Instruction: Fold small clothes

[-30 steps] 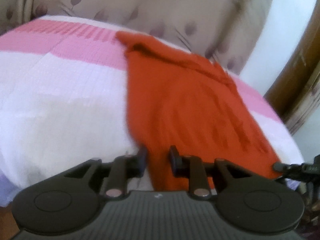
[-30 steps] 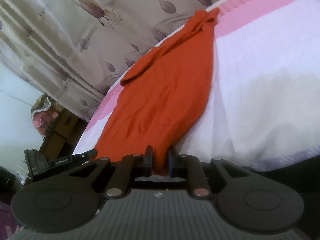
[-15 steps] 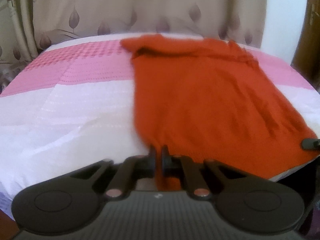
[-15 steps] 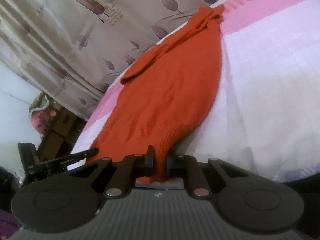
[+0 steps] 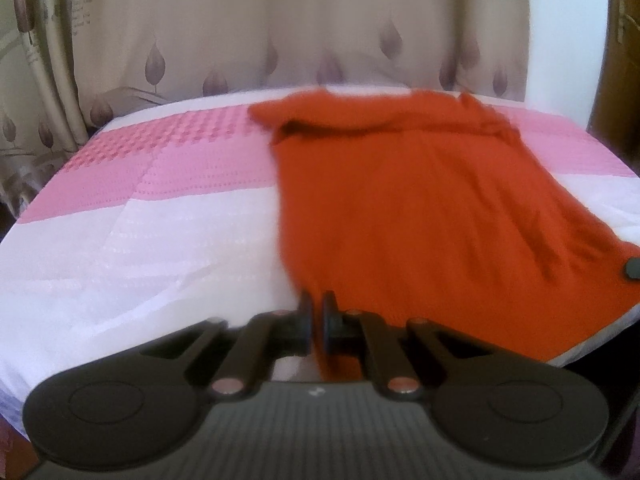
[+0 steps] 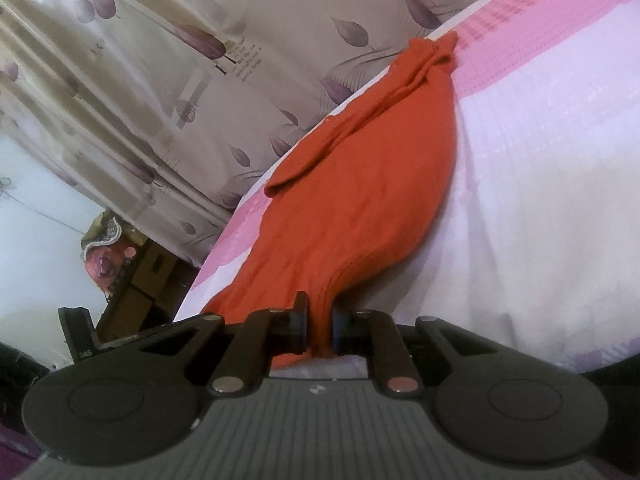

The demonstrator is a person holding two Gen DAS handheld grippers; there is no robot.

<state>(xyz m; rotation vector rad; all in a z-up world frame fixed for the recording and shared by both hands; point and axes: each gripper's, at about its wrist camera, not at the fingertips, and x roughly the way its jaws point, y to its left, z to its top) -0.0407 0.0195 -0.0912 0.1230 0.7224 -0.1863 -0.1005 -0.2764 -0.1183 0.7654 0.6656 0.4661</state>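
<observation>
My left view is blurred, softening the orange knitted garment (image 5: pixel 420 208). Its pinched hem hides behind my gripper bodies.

The beige leaf-patterned curtain (image 6: pixel 224 60) carries the word "love" in a round grey-purple leaf near the top, plus small dark lines of print too fine to read. The black bracket (image 6: pixel 80 336) shows pale letters, roughly "DAS".

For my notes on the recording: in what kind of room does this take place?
Probably a bedroom at home: a pink and white quilted bedspread under the orange knitted garment, and beige leaf-patterned curtains behind.
</observation>
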